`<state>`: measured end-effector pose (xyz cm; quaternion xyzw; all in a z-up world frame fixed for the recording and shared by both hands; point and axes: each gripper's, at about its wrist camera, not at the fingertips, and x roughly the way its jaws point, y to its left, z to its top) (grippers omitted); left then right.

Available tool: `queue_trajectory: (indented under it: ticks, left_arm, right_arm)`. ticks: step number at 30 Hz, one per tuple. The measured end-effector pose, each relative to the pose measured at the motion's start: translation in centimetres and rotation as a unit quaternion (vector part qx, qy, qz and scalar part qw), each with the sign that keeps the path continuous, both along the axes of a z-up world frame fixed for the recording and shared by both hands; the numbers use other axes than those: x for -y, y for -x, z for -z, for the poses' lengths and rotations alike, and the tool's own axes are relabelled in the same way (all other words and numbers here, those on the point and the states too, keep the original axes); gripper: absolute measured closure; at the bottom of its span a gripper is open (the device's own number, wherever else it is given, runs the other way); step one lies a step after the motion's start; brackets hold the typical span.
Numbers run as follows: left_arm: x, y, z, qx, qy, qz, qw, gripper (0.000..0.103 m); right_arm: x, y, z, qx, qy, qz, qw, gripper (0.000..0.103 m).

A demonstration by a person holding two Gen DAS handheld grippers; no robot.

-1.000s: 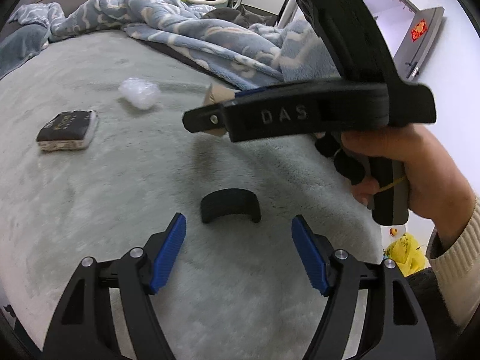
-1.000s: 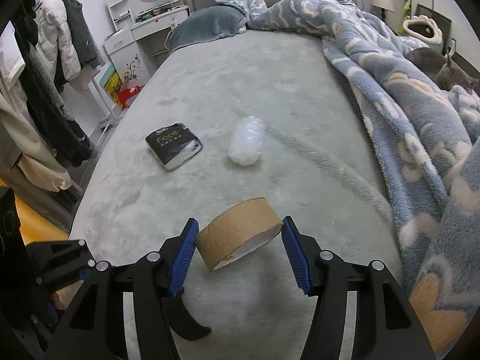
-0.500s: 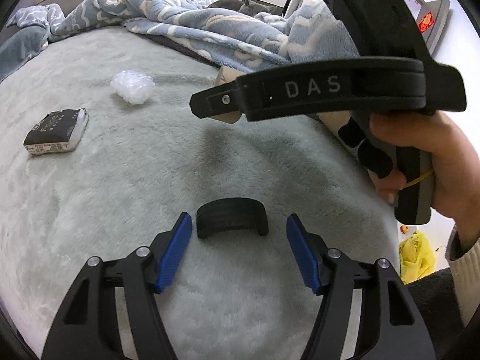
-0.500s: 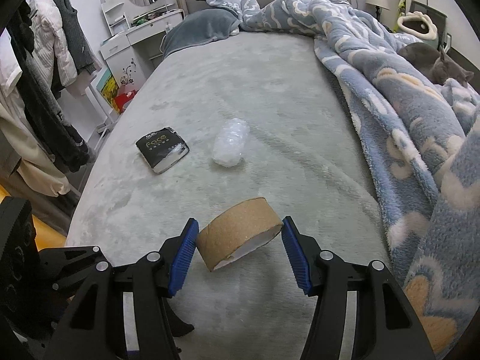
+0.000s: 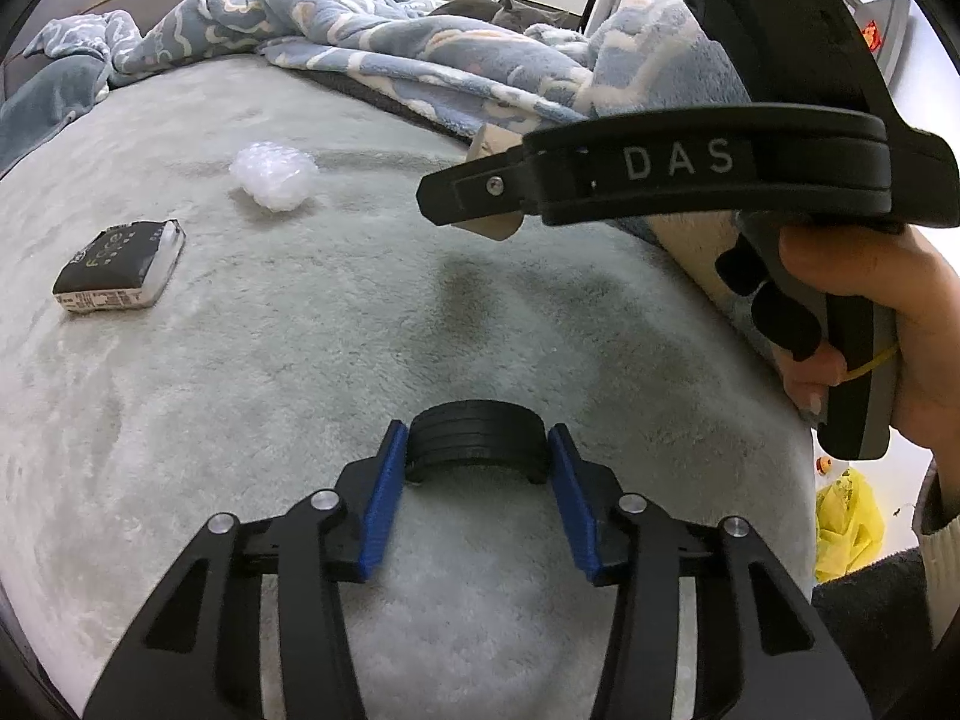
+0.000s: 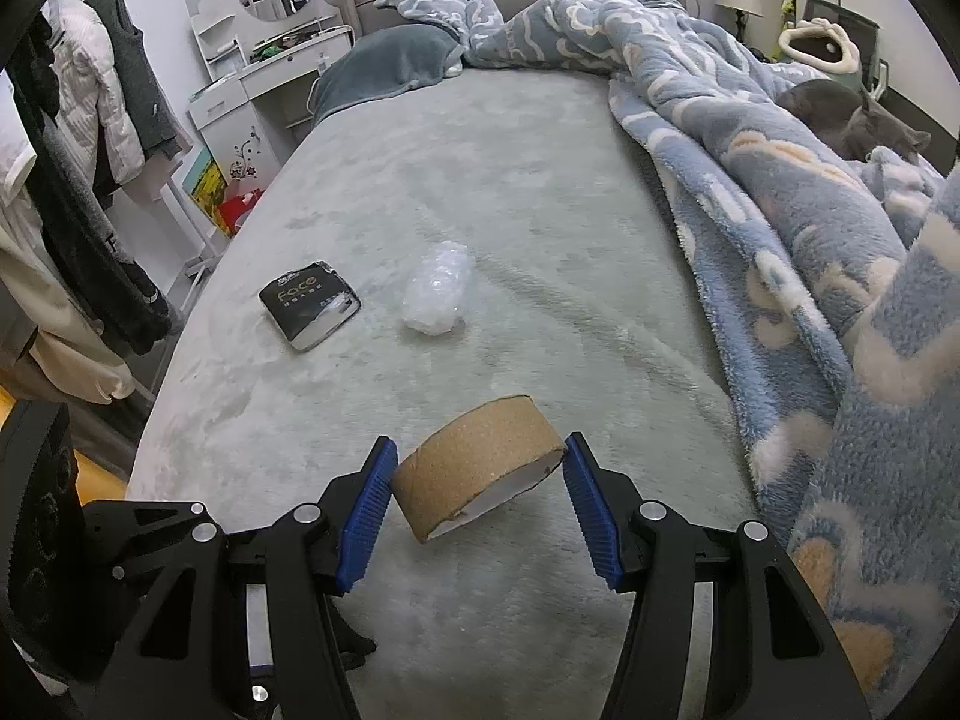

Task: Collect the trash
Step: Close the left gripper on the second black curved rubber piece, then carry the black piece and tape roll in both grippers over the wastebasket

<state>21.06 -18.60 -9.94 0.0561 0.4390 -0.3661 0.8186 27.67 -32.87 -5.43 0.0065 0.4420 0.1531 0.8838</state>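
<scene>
My left gripper [image 5: 477, 453] is shut on a black curved plastic piece [image 5: 478, 439] that lies on the grey-green bed cover [image 5: 270, 360]; both blue pads touch its ends. My right gripper [image 6: 479, 462] is shut on a brown cardboard tape roll core [image 6: 480, 465] and holds it above the bed. It shows from the side in the left wrist view, where the core [image 5: 489, 147] peeks out behind its black finger. A crumpled clear plastic wad [image 6: 437, 294] and a black "Face" packet [image 6: 309, 312] lie farther up the bed.
A rumpled blue blanket [image 6: 780, 192] covers the bed's right side, with a grey cat [image 6: 852, 120] on it. Clothes [image 6: 90, 180] hang left of the bed near a white dresser [image 6: 264, 84]. A yellow bag [image 5: 846, 528] sits on the floor past the bed's corner.
My left gripper has moved forward to the black curved piece and closed on it. My right gripper has kept the cardboard core and lifted slightly.
</scene>
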Motion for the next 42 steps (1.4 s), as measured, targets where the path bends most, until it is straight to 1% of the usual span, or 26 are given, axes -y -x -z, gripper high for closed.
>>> queue_trajectory:
  ticks: [3, 9, 16, 19, 23, 28, 36, 39, 42]
  left_arm:
    - [-0.4, -0.1, -0.2, -0.002, 0.007, -0.007, 0.9999, 0.055]
    - [-1.8, -0.3, -1.3, 0.008, 0.018, -0.030, 0.9993, 0.055]
    - [-5.0, -0.9, -2.8, 0.025, 0.028, -0.084, 0.9957, 0.055]
    - [-6.8, -1.0, -3.4, 0.032, 0.028, -0.112, 0.9928, 0.055]
    - [-9.3, -1.1, -4.0, 0.041, 0.023, -0.152, 0.9873, 0.055]
    - [-12.6, -0.2, -4.6, 0.048, 0.012, -0.196, 0.9793, 0.055]
    - [-17.2, 1.5, -5.7, 0.059, 0.002, -0.247, 0.9673, 0.054]
    - [-18.9, 2.0, -5.8, 0.060, -0.003, -0.261, 0.9635, 0.054]
    - [-20.4, 2.6, -6.1, 0.075, -0.022, -0.276, 0.9580, 0.053]
  right_arm:
    - [-0.1, -0.1, -0.2, 0.002, 0.000, 0.004, 1.000, 0.045]
    - [-0.7, 0.0, -0.5, 0.005, 0.000, 0.010, 1.000, 0.045]
    - [-1.9, 0.3, -0.4, 0.007, 0.008, 0.022, 1.000, 0.045]
    - [-2.5, 0.6, -0.4, 0.008, 0.001, 0.034, 0.999, 0.045]
    - [-3.9, 1.3, -0.5, 0.015, -0.004, 0.041, 0.999, 0.045]
    - [-5.9, 2.2, -0.5, 0.024, -0.010, 0.045, 0.999, 0.045]
    - [-9.8, 3.7, -0.3, 0.028, -0.011, 0.033, 0.999, 0.045]
    - [-11.4, 4.1, -0.5, 0.032, -0.020, 0.026, 0.999, 0.045]
    - [-13.3, 4.5, -0.7, 0.036, -0.021, 0.013, 0.999, 0.045]
